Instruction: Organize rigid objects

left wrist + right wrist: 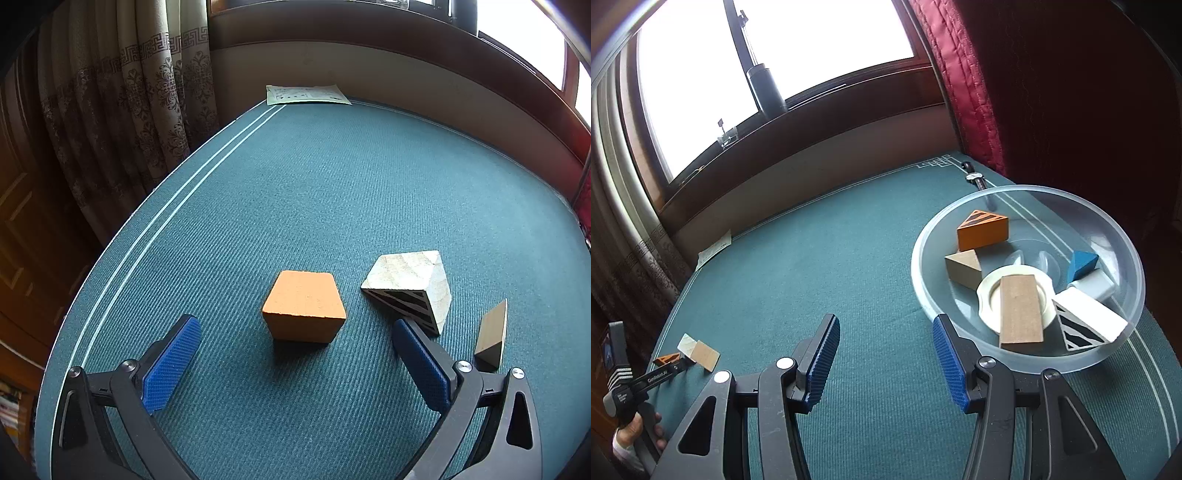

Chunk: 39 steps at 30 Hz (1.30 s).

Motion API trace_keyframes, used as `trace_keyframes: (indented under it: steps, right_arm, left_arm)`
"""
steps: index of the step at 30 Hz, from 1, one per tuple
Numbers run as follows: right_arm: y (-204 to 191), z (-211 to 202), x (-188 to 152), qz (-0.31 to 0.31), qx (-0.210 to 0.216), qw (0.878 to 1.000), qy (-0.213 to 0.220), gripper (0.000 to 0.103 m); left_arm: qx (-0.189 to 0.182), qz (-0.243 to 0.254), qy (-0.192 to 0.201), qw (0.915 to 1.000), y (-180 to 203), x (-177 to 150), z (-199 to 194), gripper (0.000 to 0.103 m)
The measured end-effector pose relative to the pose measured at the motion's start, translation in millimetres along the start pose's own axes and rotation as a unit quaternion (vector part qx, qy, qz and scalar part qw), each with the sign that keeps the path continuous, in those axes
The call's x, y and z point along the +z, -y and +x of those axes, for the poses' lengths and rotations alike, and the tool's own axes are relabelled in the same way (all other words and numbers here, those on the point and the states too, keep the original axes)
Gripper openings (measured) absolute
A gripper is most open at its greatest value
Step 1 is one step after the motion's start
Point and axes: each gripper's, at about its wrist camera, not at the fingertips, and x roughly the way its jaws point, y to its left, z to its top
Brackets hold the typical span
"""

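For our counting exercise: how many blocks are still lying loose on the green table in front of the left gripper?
3: an orange block in the middle, a white striped wedge to its right, a tan wedge furthest right. Others may lie out of view.

A: Which items are obscured?
B: My right fingertip covers a corner of the striped wedge; the tan block sits partly behind that arm.
A: And illegible?
B: The paper sheet: print too small.
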Motion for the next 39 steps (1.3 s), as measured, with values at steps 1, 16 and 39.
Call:
trace_keyframes:
  steps: [1,16,39]
  right_arm:
    - [-4,1,-2,-0.004,0.005,1.0,-0.004,0.056]
    - [-67,15,-25,-0.083,0.064,0.993,-0.048,0.056]
    - [-74,20,-36,-0.087,0.086,0.99,-0.068,0.056]
  left_arm:
    - [-0.001,0.0,0.001,1.0,1,0,0,0.103]
    - [-0.036,-0.004,0.029,0.9989,-1,4,-11,0.031]
    - [-0.155,0.081,0.069,0.9822,69,0,-77,0.031]
